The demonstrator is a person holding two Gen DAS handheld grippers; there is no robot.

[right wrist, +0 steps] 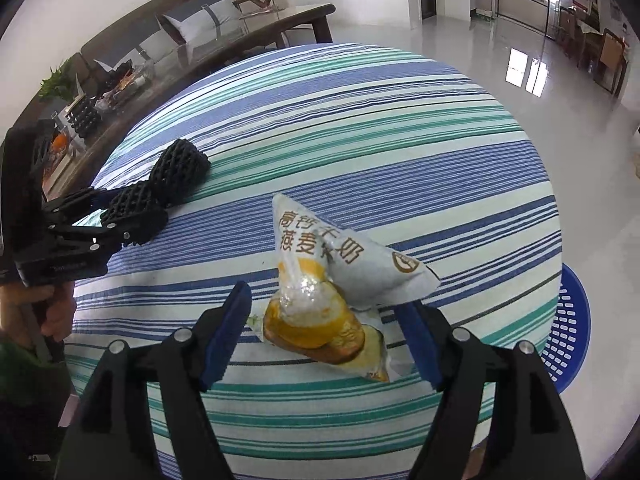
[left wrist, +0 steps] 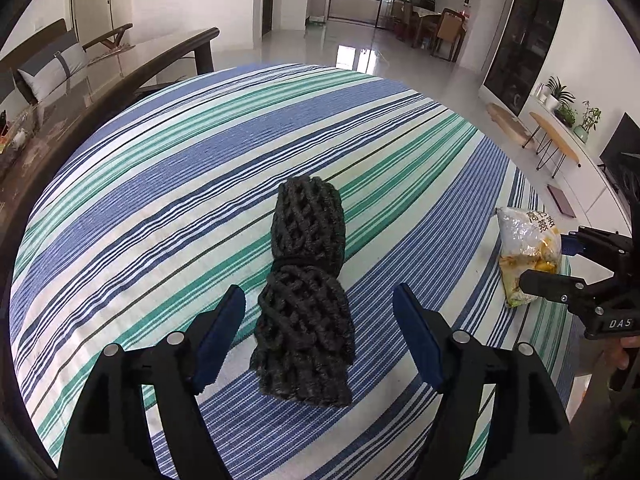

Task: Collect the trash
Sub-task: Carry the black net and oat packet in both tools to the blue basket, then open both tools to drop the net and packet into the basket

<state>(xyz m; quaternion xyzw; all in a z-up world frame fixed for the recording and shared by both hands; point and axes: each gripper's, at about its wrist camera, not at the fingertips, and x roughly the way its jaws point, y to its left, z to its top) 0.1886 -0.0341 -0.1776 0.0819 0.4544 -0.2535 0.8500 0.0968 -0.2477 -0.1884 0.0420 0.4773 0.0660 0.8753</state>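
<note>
A black foam net sleeve (left wrist: 306,292) lies on the striped tablecloth (left wrist: 160,184), its near end between my left gripper's (left wrist: 320,334) open fingers. It also shows in the right wrist view (right wrist: 160,188), with the left gripper (right wrist: 116,216) around its end. A crumpled white and yellow snack wrapper (right wrist: 332,284) lies between my right gripper's (right wrist: 326,332) open fingers. In the left wrist view the wrapper (left wrist: 526,252) sits at the table's right edge with the right gripper (left wrist: 556,262) around it.
A blue perforated plastic basket (right wrist: 570,328) stands on the floor beside the table's right edge. A dark coffee table (right wrist: 132,80) with clutter and a sofa (right wrist: 180,16) lie behind the table on the left. Glossy floor lies beyond.
</note>
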